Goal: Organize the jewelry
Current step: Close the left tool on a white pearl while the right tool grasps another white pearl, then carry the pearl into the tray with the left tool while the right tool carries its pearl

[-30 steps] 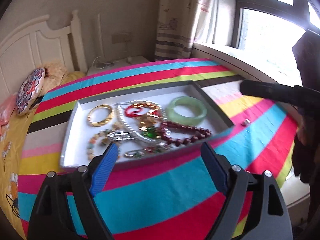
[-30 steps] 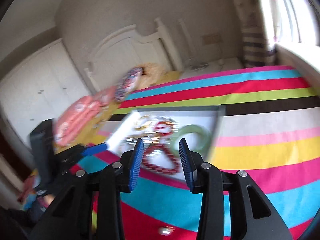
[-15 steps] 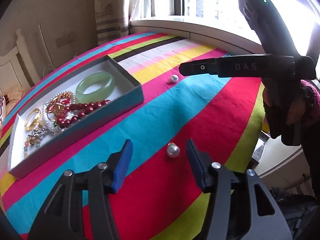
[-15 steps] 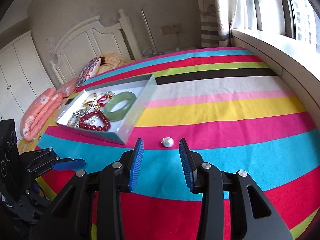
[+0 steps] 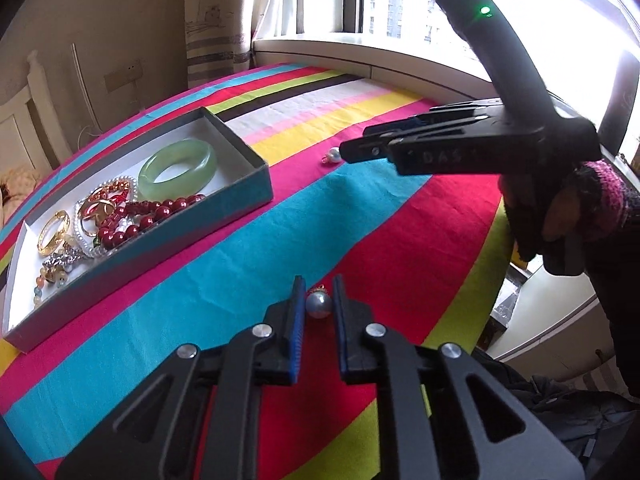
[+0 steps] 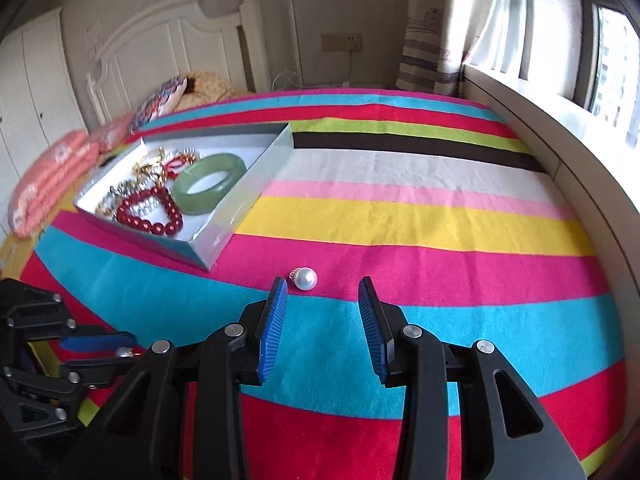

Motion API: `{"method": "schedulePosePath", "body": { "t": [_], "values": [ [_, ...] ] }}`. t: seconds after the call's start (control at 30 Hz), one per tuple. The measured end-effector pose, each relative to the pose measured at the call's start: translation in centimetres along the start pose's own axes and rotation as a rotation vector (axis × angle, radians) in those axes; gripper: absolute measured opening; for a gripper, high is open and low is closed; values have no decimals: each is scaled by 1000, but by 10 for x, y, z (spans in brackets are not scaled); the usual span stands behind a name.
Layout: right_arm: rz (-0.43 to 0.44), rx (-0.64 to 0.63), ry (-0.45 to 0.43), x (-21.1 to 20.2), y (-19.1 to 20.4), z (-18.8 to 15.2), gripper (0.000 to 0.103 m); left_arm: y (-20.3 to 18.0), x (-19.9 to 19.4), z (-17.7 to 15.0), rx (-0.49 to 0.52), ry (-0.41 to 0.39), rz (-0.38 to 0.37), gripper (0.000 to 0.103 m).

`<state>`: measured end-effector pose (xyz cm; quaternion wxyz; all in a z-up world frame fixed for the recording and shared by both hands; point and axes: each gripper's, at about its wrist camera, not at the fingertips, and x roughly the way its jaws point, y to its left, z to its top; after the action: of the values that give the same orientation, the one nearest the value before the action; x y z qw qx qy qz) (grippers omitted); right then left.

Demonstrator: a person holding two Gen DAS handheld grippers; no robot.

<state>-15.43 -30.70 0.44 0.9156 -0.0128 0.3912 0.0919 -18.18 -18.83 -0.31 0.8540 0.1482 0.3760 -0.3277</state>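
Both wrist views look steeply down, close over the striped bed point(image 5: 224, 264); they share the jewelry box point(image 5: 256, 184) and each other's tool.

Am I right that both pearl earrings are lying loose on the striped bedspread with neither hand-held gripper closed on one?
Not quite. The left wrist view shows the left hand-held gripper shut on one pearl earring. The other pearl earring does lie loose on the striped bedspread.

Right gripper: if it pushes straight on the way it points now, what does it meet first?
Probably the round white pearl earring, lying on the striped bedcover just past the tips of the open right gripper, nearer its left finger. Depth is unclear, so it could meet the cloth first.
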Motion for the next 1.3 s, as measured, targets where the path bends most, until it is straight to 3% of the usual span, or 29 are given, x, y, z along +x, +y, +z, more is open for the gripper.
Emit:
{"method": "schedulePosePath", "body": {
  "t": [0.37,0.4,0.5,0.77,1.3],
  "values": [
    [-34,-165,87,22,21,13,37,13,-4,-2,-50,-11,-16,13],
    [-33,-174,90,22,21,13,35,14,-3,-2,-51,-10,-15,13],
    [-20,-191,92,21,25,11,14,15,-4,-4,-55,-9,-14,13],
    [34,-141,3,-4,33,-1,14,22,-12,-6,-72,-24,1,13],
    [109,-153,-117,-32,71,24,14,64,-46,-6,-149,-82,98,13]
  ]
}}
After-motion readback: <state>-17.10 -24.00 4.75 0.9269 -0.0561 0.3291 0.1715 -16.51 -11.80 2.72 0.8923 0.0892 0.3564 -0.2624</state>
